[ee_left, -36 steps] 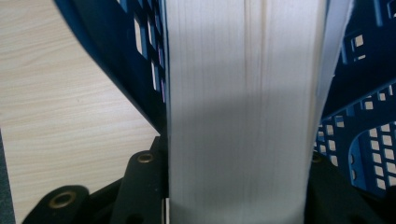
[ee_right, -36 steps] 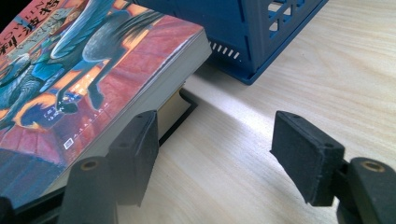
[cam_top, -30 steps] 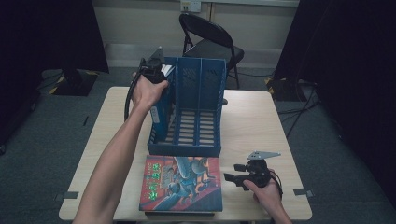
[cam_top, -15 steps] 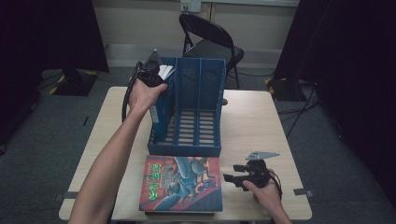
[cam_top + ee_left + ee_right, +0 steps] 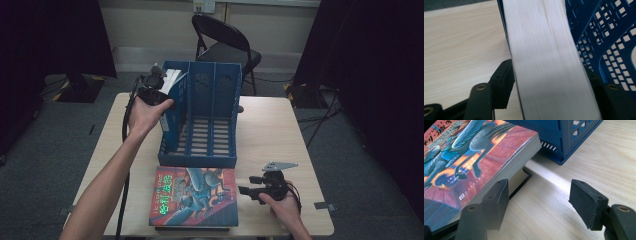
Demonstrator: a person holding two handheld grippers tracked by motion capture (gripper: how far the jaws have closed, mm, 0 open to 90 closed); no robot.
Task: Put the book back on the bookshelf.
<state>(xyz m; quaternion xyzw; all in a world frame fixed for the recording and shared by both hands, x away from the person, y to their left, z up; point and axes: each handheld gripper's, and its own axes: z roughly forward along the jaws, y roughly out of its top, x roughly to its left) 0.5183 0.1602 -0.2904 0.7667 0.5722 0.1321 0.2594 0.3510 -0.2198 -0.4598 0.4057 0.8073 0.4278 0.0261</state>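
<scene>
Blue file rack (image 5: 210, 125) as landmark. Left claw (image 5: 159, 86) at its far left corner, jaws just opening, released around the white-paged book (image 5: 549, 62) standing in the leftmost slot. Right claw (image 5: 250, 192) in front of the rack on the counter (image 5: 280, 125), spread and holding nothing, beside the red-covered book (image 5: 195, 197)

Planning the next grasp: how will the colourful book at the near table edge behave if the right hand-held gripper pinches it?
The colourful book looks thick, so probably heavy for a pinch at one edge and apt to sag or slip. It lies on another book, whose page edge shows beneath, so a push may slide it off. The right hand-held gripper stands open beside it.
</scene>
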